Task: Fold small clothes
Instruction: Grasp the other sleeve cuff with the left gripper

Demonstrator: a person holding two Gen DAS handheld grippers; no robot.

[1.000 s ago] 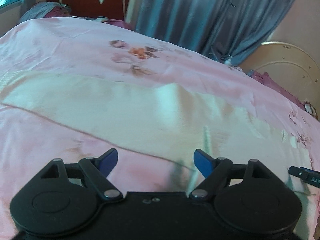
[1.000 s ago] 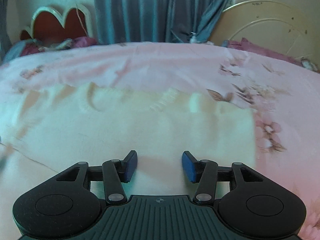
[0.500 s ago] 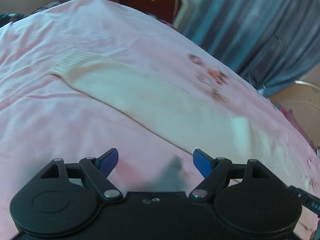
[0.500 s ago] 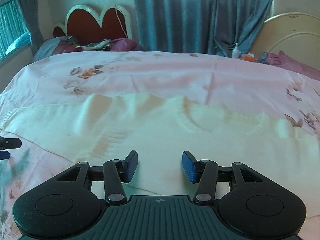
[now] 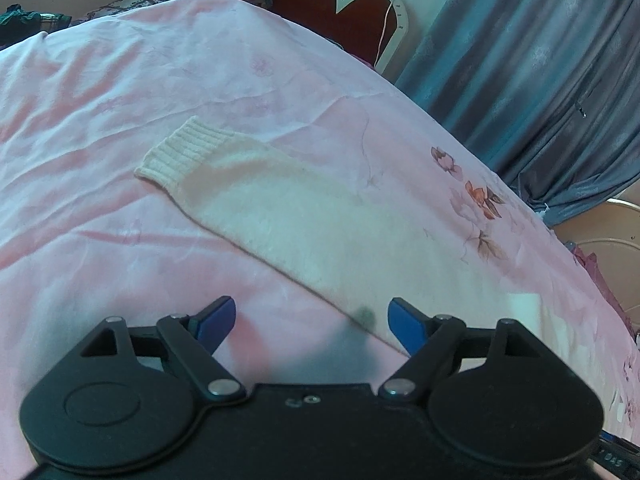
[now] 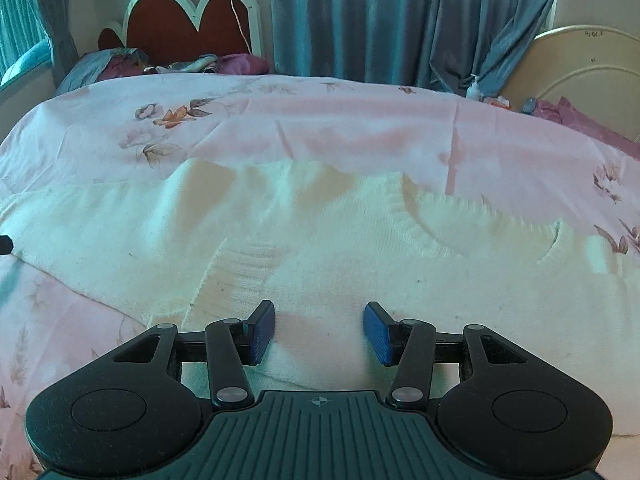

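Your left gripper (image 5: 311, 322) hangs low over the bed with its blue-padded jaws spread wide and nothing between them; under the gap lies the lower edge of the cream sweater's sleeve (image 5: 280, 216), where it meets the pink floral bedspread (image 5: 100, 128). The right-hand pad sits over the knit, the left-hand pad over bare bedspread. From this view the sleeve runs flat and diagonal away from you, ending in a ribbed cuff (image 5: 186, 152) up and to the left, and a dark shadow falls on the cloth just ahead of the gripper body. Your right gripper (image 6: 319, 332) also has its jaws apart and empty, poised over the body of the cream sweater (image 6: 320, 240), which lies spread flat across the bedspread (image 6: 360, 132) with its rounded ribbed neckline (image 6: 472, 220) ahead and to the right. A ribbed, slightly rumpled patch of knit (image 6: 244, 264) shows just ahead of the left finger. Whether either gripper's pads touch the fabric cannot be told. Beyond the bed stand a scalloped red headboard (image 6: 180, 24), grey-blue curtains (image 6: 400, 20), and a cream curved bed frame (image 6: 588, 76) at right.
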